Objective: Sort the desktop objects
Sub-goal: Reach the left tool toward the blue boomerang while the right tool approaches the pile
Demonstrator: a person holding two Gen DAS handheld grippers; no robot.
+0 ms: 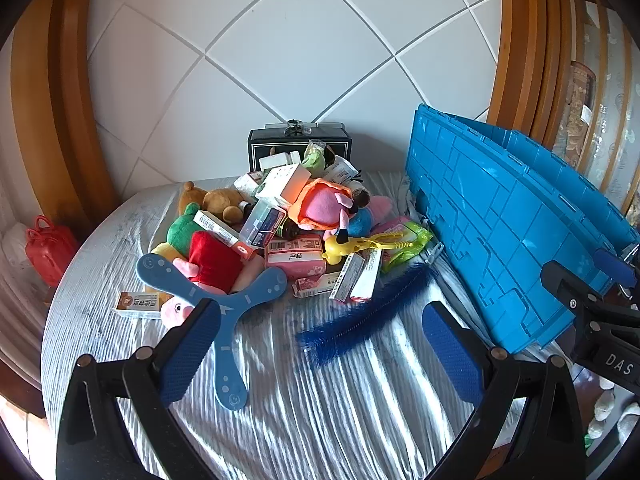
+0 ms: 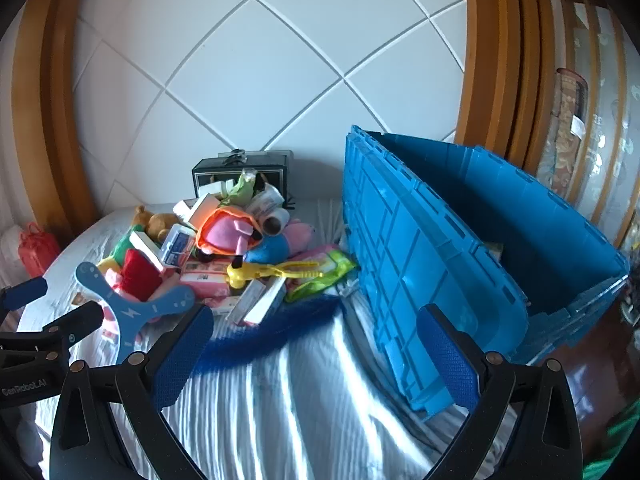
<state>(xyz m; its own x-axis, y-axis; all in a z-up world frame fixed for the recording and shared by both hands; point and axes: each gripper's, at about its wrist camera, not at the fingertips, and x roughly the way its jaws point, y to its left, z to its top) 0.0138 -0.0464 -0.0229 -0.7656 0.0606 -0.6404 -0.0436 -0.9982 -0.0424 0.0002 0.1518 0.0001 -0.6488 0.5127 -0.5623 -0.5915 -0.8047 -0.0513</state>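
Note:
A heap of toys and small boxes (image 1: 280, 216) lies on a round table with a silvery cloth (image 1: 320, 392). At its front lie a blue three-armed boomerang (image 1: 224, 312) and a blue bristly brush (image 1: 360, 312). A yellow clamp toy (image 1: 360, 245) rests on the heap's right side. A big blue crate (image 2: 460, 240) stands open on the right. My left gripper (image 1: 320, 344) hovers open over the cloth, just short of the boomerang and brush. My right gripper (image 2: 316, 356) is open too, nothing between its fingers, near the crate's front corner (image 2: 424, 400).
A black case (image 1: 298, 144) stands behind the heap against the white tiled wall. A red small bag (image 1: 50, 248) sits off the table's left edge. Wooden frames rise at both sides. Bare cloth lies in front of the heap.

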